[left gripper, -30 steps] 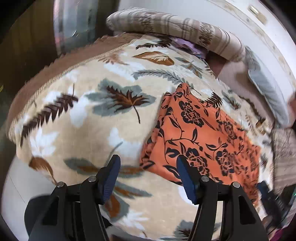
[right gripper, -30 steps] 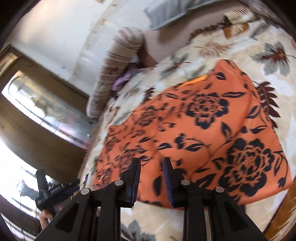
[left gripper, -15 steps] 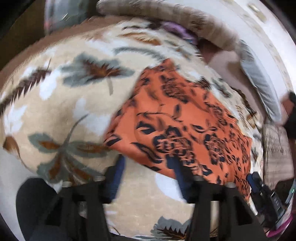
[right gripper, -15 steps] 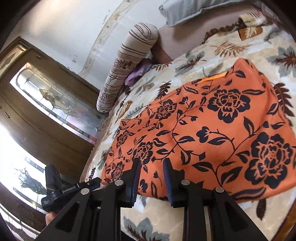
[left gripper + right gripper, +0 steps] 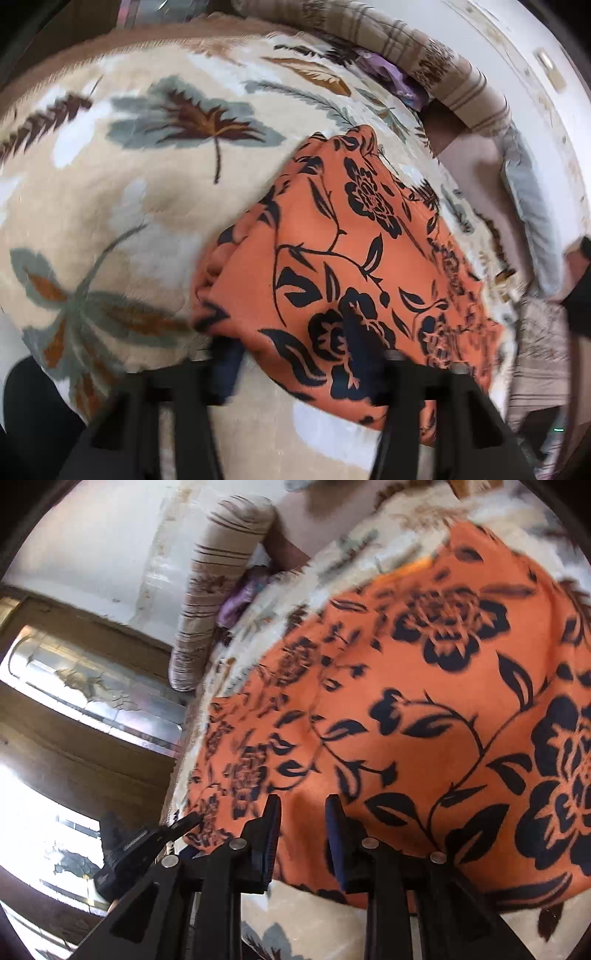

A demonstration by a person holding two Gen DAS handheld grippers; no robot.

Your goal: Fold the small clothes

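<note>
An orange garment (image 5: 351,258) printed with black flowers lies flat on a leaf-patterned blanket (image 5: 129,203). My left gripper (image 5: 297,354) sits low at the garment's near left corner. Its jaws are closing, the cloth's near edge lies between them, and the blurred pads do not visibly press on it. In the right wrist view the same garment (image 5: 424,720) fills the frame. My right gripper (image 5: 303,830) hovers over its near edge, jaws a narrow gap apart with nothing pinched. The left gripper's black body (image 5: 147,842) shows at the garment's far end.
A striped bolster (image 5: 369,26) lies along the bed's far side, with a purple cloth (image 5: 391,70) tucked against it and a grey pillow (image 5: 532,206) by the wall. A wooden door with a glass panel (image 5: 92,683) stands beyond the bed's edge.
My left gripper has dropped down and moved in onto the garment's near corner, and its jaws have narrowed. The right gripper has sunk closer to the cloth with its gap unchanged.
</note>
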